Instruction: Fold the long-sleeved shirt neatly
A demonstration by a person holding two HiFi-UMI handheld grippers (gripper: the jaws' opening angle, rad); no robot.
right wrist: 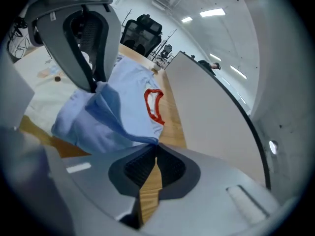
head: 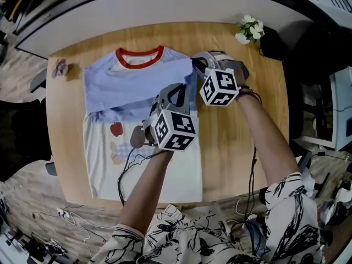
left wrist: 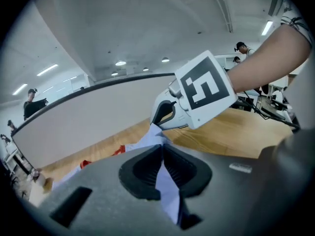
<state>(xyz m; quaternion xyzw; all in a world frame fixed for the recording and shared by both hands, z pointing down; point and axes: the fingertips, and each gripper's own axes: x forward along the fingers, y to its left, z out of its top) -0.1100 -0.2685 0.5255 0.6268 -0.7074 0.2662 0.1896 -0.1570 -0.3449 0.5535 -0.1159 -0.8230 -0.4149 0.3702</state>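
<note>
From the head view, the shirt point(head: 126, 84) lies flat on the table point(head: 242, 147), its red collar point(head: 140, 59) toward 12 o'clock. The upper part is pale blue and the lower part is white with an apple print point(head: 116, 128). The blue part lies folded across the chest, and its 3 o'clock end is lifted in a small bunch. The left gripper point(head: 184, 87) and right gripper point(head: 196, 64) meet there, close together, the right one nearer 12 o'clock. The shirt covers the table from about 9 o'clock to the middle, and its hem reaches close to the 6 o'clock edge. A wide strip of bare wood stays open at 3 o'clock. Flowers point(head: 250, 29) sit in the 1 o'clock corner, and a cable point(head: 129, 166) trails over the hem at 7 o'clock. In the left gripper view, the left gripper point(left wrist: 161, 156) is pressed together on a fold of the blue shirt point(left wrist: 147, 142), which runs down between its pads. The right gripper point(left wrist: 157, 122) hangs just beyond at 12 o'clock, touching the same cloth, with bare table point(left wrist: 236, 132) at 3 o'clock. In the right gripper view, the right gripper point(right wrist: 155, 156) pinches a pointed tip of the shirt point(right wrist: 123, 112) at its very ends, and wood shows through the slit lower down. The left gripper point(right wrist: 96, 85) grips the bunch at 10 o'clock. The collar point(right wrist: 153, 104) lies beyond, near the table point(right wrist: 174, 127) edge.
</note>
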